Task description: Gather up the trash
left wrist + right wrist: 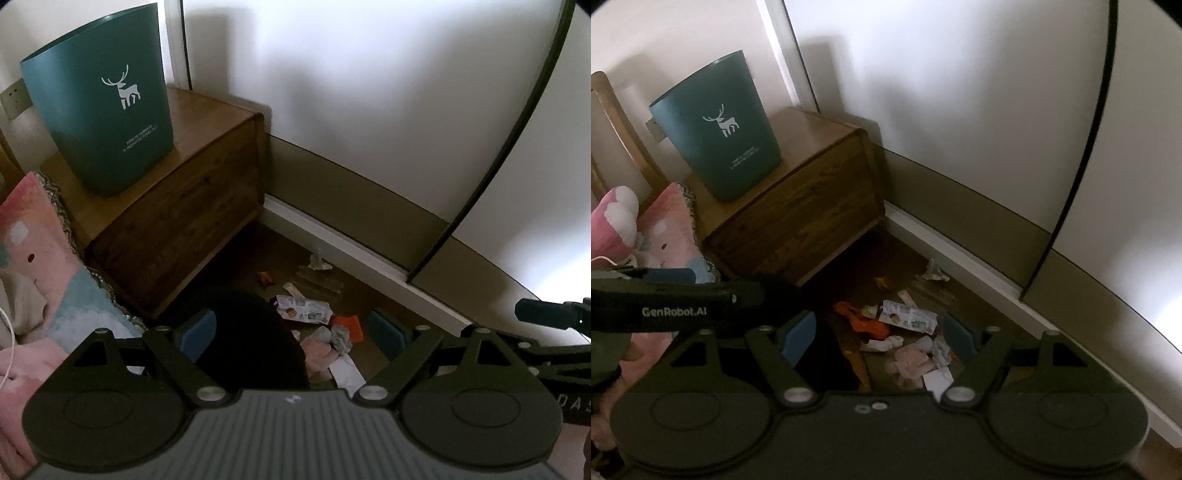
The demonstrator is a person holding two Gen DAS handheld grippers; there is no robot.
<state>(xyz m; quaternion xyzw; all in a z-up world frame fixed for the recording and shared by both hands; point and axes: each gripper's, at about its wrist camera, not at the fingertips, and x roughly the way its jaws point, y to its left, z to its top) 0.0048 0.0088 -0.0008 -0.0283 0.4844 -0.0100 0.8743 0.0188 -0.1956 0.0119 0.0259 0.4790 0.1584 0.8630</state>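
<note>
Dim bedroom corner with white wall panels and a dark wooden floor (857, 266). Scattered trash (908, 332) (a printed wrapper, orange scrap, crumpled paper) lies on that floor beside the wooden nightstand (177, 199), on which the green bin (99, 103) stands upright. My left gripper (293, 334) and right gripper (879, 334) hover above the litter, jaws spread wide, grasping nothing
</note>
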